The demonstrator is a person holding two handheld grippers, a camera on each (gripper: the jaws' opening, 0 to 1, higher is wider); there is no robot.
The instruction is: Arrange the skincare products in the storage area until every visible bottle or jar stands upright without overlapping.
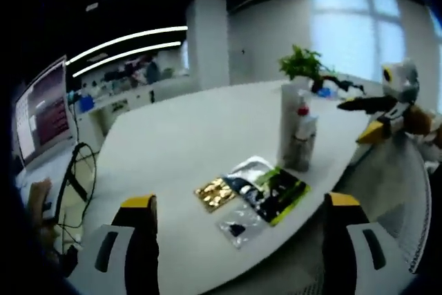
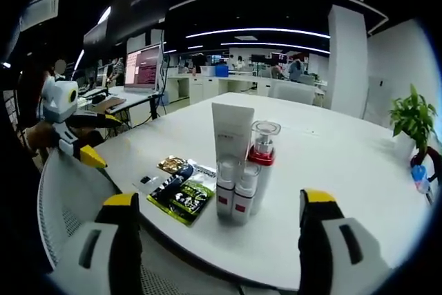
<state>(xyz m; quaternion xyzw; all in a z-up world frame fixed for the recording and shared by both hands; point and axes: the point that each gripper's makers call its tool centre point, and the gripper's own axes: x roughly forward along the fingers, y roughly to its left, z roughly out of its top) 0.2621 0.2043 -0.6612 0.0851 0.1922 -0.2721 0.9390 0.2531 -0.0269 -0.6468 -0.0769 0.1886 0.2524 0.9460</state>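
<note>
A tight cluster of skincare products stands upright near the white table's (image 2: 331, 157) front edge: a tall white tube (image 2: 232, 132), a clear-capped bottle with a red collar (image 2: 263, 151) and two small white bottles (image 2: 235, 195). The left gripper view shows the same cluster (image 1: 297, 132) from the other side. My right gripper (image 2: 221, 243) is open and holds nothing, a short way in front of the cluster. My left gripper (image 1: 240, 243) is open too, farther off to the side; it also appears in the right gripper view (image 2: 65, 119).
Several flat sachets (image 2: 179, 188) lie on the table beside the bottles, also seen as sachets (image 1: 255, 191) in the left gripper view. A potted plant (image 2: 414, 119) stands at the far edge. A mesh chair back (image 2: 62, 205) is close to the table. Desks and monitors (image 2: 141, 67) fill the background.
</note>
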